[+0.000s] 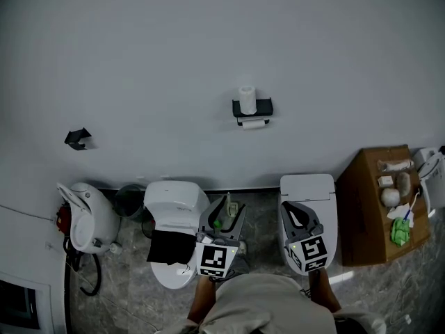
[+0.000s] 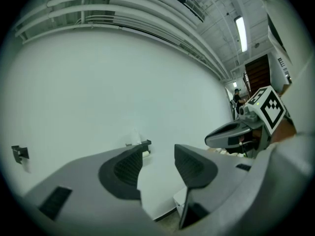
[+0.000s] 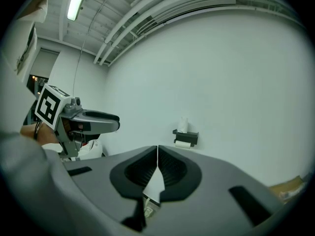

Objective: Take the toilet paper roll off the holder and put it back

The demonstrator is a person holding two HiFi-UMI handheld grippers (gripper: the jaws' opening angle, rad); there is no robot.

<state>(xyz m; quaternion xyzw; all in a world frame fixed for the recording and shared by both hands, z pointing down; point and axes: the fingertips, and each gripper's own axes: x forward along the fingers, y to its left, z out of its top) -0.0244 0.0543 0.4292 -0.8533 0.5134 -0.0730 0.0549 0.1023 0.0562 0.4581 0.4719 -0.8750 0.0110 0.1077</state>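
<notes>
White wall, holder [image 1: 261, 107] carrying toilet paper roll [image 1: 254, 124], left tool [image 2: 160, 154] apart, right tool [image 3: 157, 150] together.

White toilet paper roll [image 1: 247, 94]; black holder [image 1: 252, 108]; brown cabinet [image 1: 365, 214]; floor [image 1: 264, 218] seemingly grey-veined.

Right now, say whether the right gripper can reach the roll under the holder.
Probably not yet: the right gripper is shut and well short of the roll, though nothing blocks the way.

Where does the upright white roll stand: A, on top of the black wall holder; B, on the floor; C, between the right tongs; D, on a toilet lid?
A: the upright roll stands right on top of the black holder.
</notes>
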